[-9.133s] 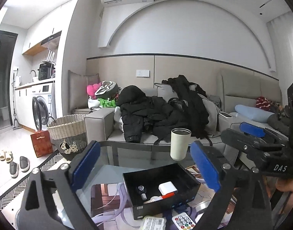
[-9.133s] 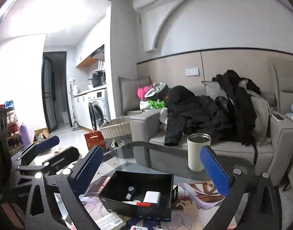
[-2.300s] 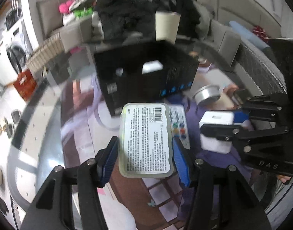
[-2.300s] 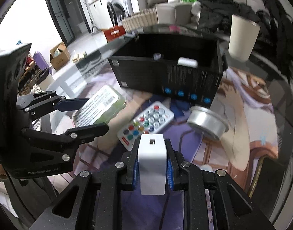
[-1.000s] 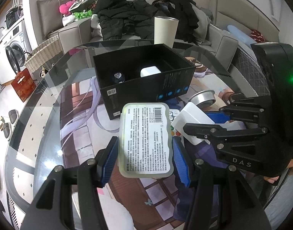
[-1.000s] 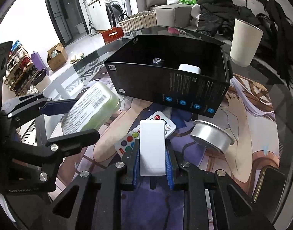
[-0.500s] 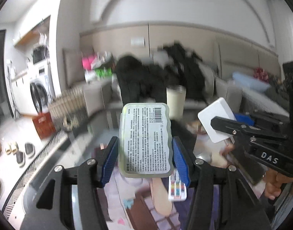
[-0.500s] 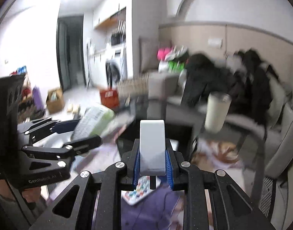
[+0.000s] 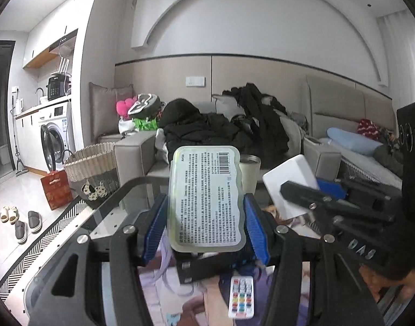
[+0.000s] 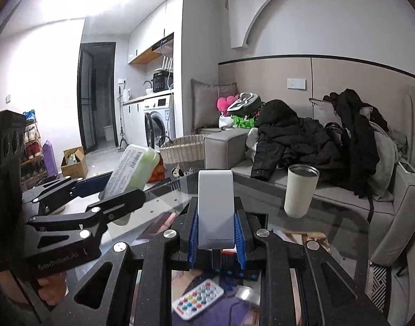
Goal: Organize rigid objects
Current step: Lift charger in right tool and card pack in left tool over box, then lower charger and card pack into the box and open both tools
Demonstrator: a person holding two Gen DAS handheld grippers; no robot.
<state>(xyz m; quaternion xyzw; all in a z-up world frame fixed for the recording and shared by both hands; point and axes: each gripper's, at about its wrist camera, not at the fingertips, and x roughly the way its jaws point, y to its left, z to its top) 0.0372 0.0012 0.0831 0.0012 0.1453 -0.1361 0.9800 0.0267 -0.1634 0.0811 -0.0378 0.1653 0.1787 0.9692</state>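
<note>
My left gripper [image 9: 206, 217] is shut on a pale green plastic case [image 9: 206, 198] with a printed label and barcode, held up above the glass table [image 9: 104, 222]. My right gripper [image 10: 215, 233] is shut on a white block-shaped charger [image 10: 215, 206]. In the left wrist view that white charger [image 9: 286, 182] and the right gripper [image 9: 313, 198] sit to the right of the case. In the right wrist view the green case [image 10: 134, 171] and the left gripper [image 10: 104, 193] are at left. The black box [image 9: 204, 267] lies low, mostly hidden behind the held things.
A white remote [image 9: 241, 300] with coloured buttons lies on the table; the same remote [image 10: 198, 303] shows under the right gripper. A cream tumbler [image 10: 301, 190] stands at the table's far edge. Behind are a sofa with dark coats [image 10: 302, 138], a wicker basket [image 9: 90, 165] and a washing machine [image 9: 54, 135].
Both grippers have risen and tilted up from looking down at the table to looking across the room, each keeping its object. The black box has dropped low in both views.
</note>
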